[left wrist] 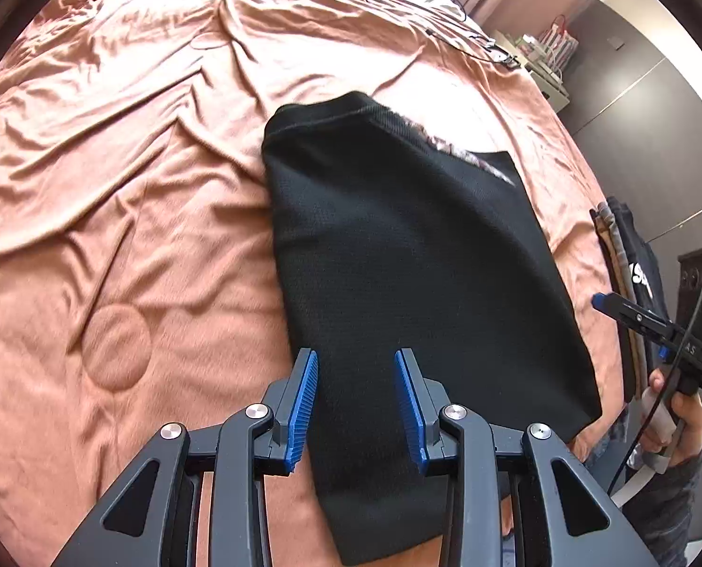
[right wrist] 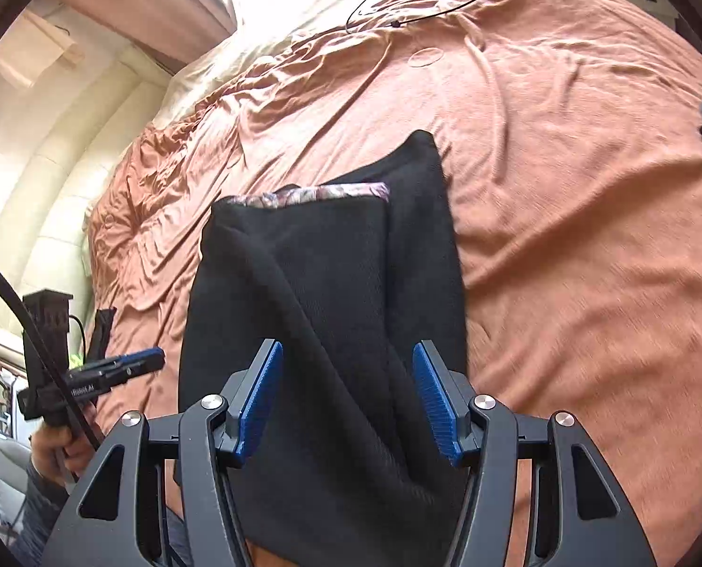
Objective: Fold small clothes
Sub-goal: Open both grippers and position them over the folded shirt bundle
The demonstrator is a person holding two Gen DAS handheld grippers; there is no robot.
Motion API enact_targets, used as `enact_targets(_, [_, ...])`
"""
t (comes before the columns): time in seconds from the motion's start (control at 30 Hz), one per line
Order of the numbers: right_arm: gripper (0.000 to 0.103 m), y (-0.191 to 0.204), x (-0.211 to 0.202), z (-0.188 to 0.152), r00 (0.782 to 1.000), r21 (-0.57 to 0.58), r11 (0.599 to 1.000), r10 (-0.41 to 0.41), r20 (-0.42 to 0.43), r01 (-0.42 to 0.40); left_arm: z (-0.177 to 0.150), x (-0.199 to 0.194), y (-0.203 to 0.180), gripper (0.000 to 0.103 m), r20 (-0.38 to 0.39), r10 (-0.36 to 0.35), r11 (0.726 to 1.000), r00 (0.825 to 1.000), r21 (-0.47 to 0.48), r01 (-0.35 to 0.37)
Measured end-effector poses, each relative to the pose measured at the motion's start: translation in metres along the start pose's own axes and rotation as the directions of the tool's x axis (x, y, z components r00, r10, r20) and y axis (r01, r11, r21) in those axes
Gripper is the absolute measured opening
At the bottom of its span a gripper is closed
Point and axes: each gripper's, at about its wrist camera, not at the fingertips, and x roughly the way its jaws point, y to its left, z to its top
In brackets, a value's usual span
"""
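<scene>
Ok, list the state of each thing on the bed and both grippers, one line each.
black garment: folded lengthwise, lying flat on the bed, not gripped.
bedspread: wrinkled, spread out.
left gripper: open, above the garment's near end.
right gripper: open, nothing between its pads.
clothes stack: folded, at the bed's edge.

You see a black garment (left wrist: 398, 260) with a mottled pink-grey band at centre frame; the wrinkled bedspread (left wrist: 138, 165) is salmon-orange; your gripper pads (left wrist: 303, 401) are blue.
</scene>
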Motion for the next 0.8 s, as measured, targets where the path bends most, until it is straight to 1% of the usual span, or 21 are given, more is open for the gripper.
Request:
enact_targets(0.17, [0.055, -0.006, 0.036, 0.028, 0.999, 0.032, 0.999, 0.021, -0.036, -0.02, 0.021, 0.017, -0.005, 0.036, -0.004, 0.0, 1.0, 1.0, 0.006, 0.0])
enact_targets(0.27, [0.055, -0.011, 0.058, 0.042, 0.998, 0.051, 0.999, 0.018, -0.058, -0.016, 0.029, 0.024, -0.001, 0.036, -0.006, -0.004, 1.0, 1.0, 0.007, 0.004])
enact_targets(0.3, [0.055, -0.013, 0.063, 0.046, 0.998, 0.059, 0.998, 0.023, -0.065, -0.019, 0.032, 0.027, 0.001, 0.036, -0.008, -0.006, 1.0, 1.0, 0.007, 0.006])
enact_targets(0.37, [0.055, -0.019, 0.072, 0.052, 0.995, 0.088, 0.994, 0.074, -0.073, -0.068, 0.04, 0.033, 0.003, 0.036, -0.009, -0.007, 1.0, 1.0, 0.004, 0.007])
enact_targets(0.47, [0.055, -0.025, 0.085, 0.061, 0.995, 0.098, 0.993, 0.068, -0.077, -0.06, 0.052, 0.041, 0.005, 0.036, -0.006, -0.015, 1.0, 1.0, -0.001, 0.015])
enact_targets(0.57, [0.054, -0.03, 0.096, 0.066, 0.993, 0.111, 0.991, 0.085, -0.08, -0.075, 0.063, 0.047, 0.009, 0.036, 0.001, -0.024, 1.0, 1.0, -0.014, 0.024])
enact_targets(0.63, [0.047, -0.033, 0.098, 0.071, 0.994, 0.112, 0.99, 0.09, -0.069, -0.082, 0.069, 0.05, 0.011, 0.036, 0.009, -0.026, 1.0, 1.0, -0.017, 0.026])
enact_targets(0.67, [0.039, -0.035, 0.098, 0.074, 0.994, 0.116, 0.99, 0.09, -0.063, -0.082, 0.072, 0.052, 0.011, 0.036, 0.012, -0.024, 0.999, 1.0, -0.02, 0.025])
enact_targets(0.7, [0.027, -0.036, 0.098, 0.077, 0.994, 0.121, 0.989, 0.088, -0.059, -0.081, 0.075, 0.054, 0.012, 0.036, 0.013, -0.027, 0.999, 1.0, -0.024, 0.027])
enact_targets(0.8, [0.006, -0.034, 0.092, 0.078, 0.996, 0.119, 0.99, 0.074, -0.044, -0.069, 0.083, 0.062, 0.015, 0.036, 0.007, -0.03, 0.999, 1.0, -0.042, 0.031])
